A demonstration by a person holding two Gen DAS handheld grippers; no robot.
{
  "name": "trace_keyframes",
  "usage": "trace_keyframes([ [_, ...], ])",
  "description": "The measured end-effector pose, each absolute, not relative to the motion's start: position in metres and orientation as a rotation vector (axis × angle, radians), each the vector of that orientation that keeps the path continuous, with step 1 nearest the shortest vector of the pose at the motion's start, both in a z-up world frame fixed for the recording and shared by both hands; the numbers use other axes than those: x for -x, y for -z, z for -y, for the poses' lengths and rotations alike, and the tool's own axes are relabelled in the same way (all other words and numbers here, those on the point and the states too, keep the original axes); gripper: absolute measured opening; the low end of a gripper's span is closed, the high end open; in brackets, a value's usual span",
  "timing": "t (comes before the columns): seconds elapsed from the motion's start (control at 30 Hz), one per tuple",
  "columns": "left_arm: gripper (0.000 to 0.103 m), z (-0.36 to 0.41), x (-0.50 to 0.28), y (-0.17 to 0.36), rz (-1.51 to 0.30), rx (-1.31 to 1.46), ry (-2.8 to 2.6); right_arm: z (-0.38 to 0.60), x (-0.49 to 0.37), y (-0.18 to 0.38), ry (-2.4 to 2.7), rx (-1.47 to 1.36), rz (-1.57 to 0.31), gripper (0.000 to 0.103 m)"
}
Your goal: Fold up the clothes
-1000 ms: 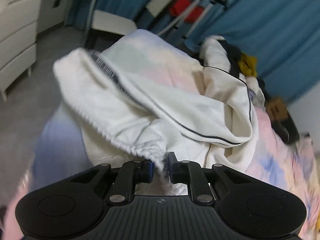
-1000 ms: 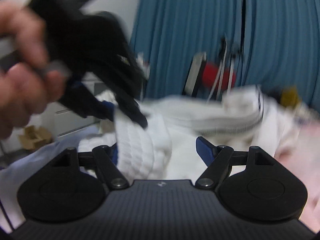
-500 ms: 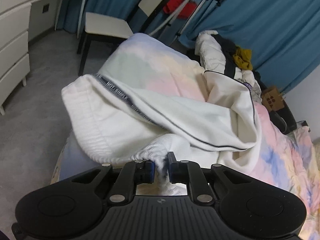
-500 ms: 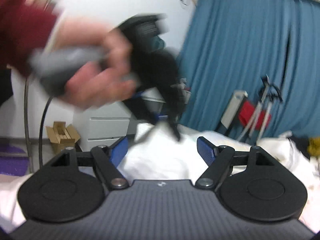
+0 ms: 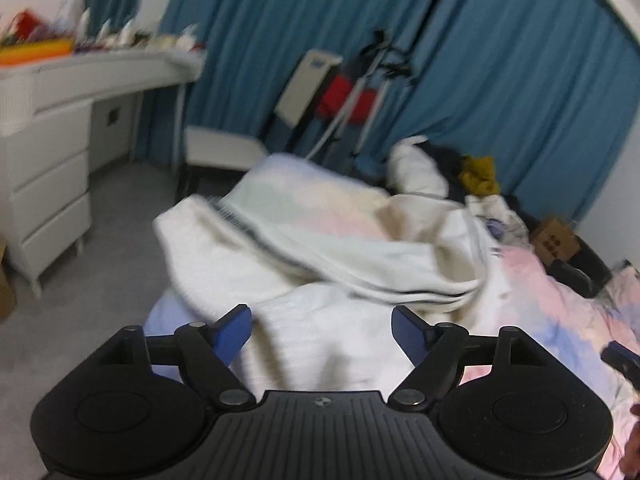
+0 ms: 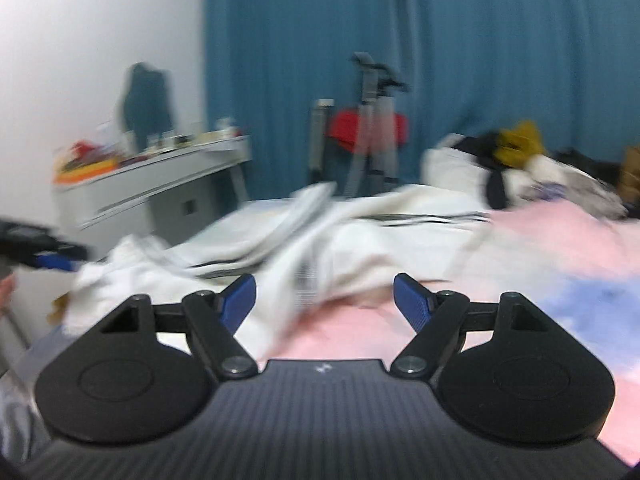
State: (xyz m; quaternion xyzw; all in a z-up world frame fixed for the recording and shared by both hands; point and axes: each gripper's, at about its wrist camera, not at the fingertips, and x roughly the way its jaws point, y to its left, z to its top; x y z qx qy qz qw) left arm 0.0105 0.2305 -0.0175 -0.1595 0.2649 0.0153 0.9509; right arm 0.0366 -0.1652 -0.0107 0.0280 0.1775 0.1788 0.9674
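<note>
Left tongs (image 5: 322, 330) spread wide, blue pads empty, hovering above crumpled white ribbed garment with dark striped trim (image 5: 320, 252); right tongs (image 6: 324, 300) likewise wide apart, gripping nothing; garment heaped on near left part of bed with pastel pink-and-blue quilt (image 6: 540, 264); far behind, blue curtain (image 5: 500, 92); white drawer unit (image 5: 48, 200) at left

a white garment (image 5: 320, 264) with thin dark piping lies crumpled in loose folds on the pastel bedspread (image 5: 560, 304).
</note>
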Motion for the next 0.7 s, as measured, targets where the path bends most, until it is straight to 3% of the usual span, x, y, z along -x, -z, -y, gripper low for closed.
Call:
trace_keyframes([
  [0.13,0.081,-0.172,-0.043,-0.001,-0.51,0.16,-0.001,0.219,-0.042,0.016,-0.245,-0.231,-0.38,0.077],
  [0.4,0.086,-0.023,-0.215,-0.006,-0.536,0.034,0.144,0.272,-0.066,0.044,-0.059,-0.282,-0.431,0.077],
  [0.7,0.085,0.055,-0.429,0.053,-0.718,-0.038,0.016,0.294,-0.116,0.089,-0.062,-0.338,-0.499,0.077],
])
